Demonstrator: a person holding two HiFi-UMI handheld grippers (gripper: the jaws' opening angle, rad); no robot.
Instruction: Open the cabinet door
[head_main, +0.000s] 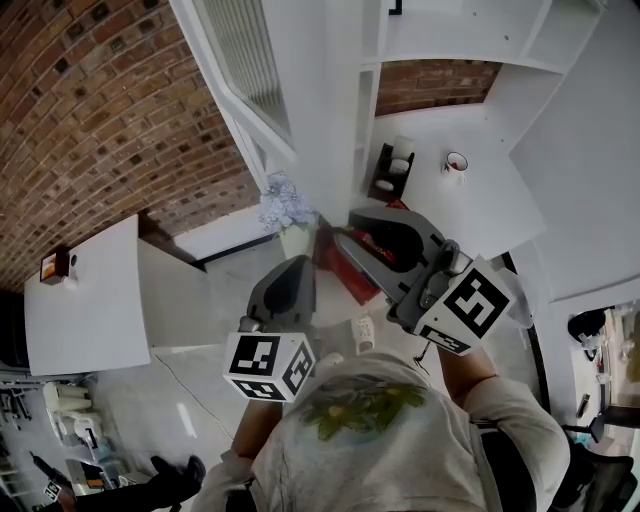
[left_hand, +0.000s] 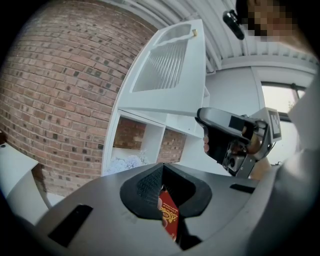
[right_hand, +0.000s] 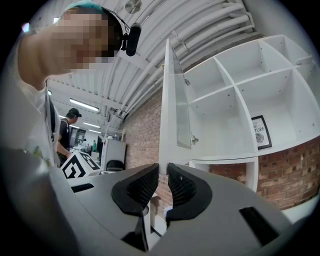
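Nearest to me, the right gripper has its jaws only a little apart, and they pinch the free edge of the cabinet door at its lowest corner. I judge that this is the weak place. The grip is thin and sits at the very tips of the pads. If I pull in a straight line and not along the arc of the door, the edge can slide out.

The door stands already wide open from the cabinet, so forcing it further could strain the hinges.

The left gripper is just beside the right one. A red printed thing fills the gap between its jaws. I cannot tell whether the pads press on it or it only lies behind them. If it is held, a careless swing could knock it against the pale flowers, which stand in a lower open compartment under the door. Farthest is the brick wall.
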